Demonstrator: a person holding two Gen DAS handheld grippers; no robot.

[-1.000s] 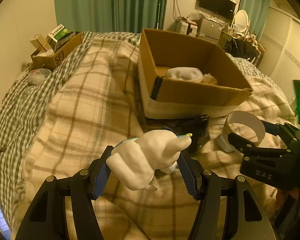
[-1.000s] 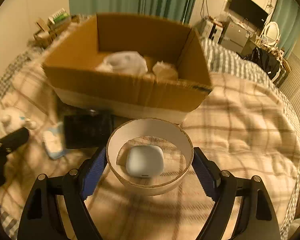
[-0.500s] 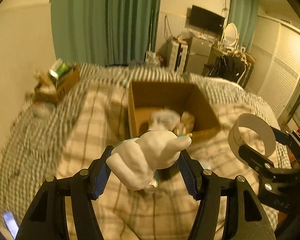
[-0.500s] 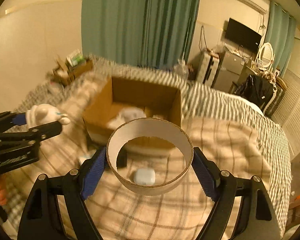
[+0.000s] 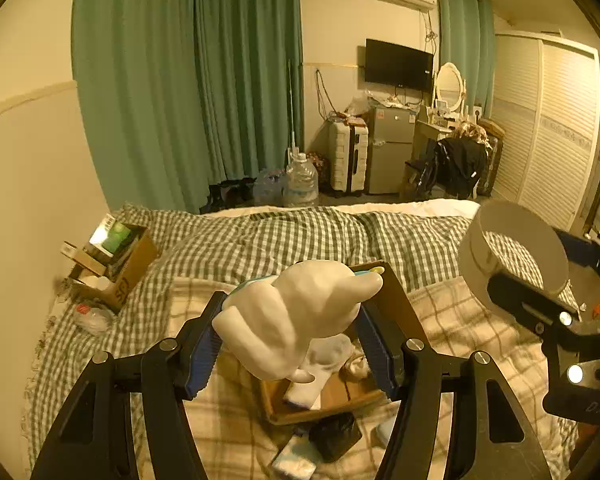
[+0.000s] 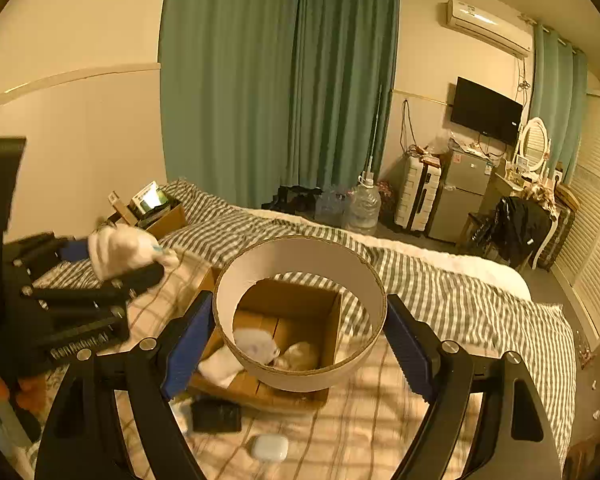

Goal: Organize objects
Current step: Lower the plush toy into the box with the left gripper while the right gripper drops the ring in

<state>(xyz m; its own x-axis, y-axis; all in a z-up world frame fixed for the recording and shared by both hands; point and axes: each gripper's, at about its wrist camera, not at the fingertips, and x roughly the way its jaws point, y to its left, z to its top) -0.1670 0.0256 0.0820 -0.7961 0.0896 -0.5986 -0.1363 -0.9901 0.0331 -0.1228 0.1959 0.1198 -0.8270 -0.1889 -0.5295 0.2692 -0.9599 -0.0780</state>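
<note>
My left gripper is shut on a white plush toy and holds it high above the open cardboard box. My right gripper is shut on a wide white cardboard ring, also held high over the box. The box holds white cloth items. The ring shows at the right in the left wrist view. The toy and left gripper show at the left in the right wrist view.
On the plaid blanket below lie a white earbud case, a black object and a pale blue item. A small cardboard box of clutter sits at the bed's left edge by the wall.
Both grippers have risen well above the bed with the toy and the ring still held. The box now lies far below them instead of straight ahead.
</note>
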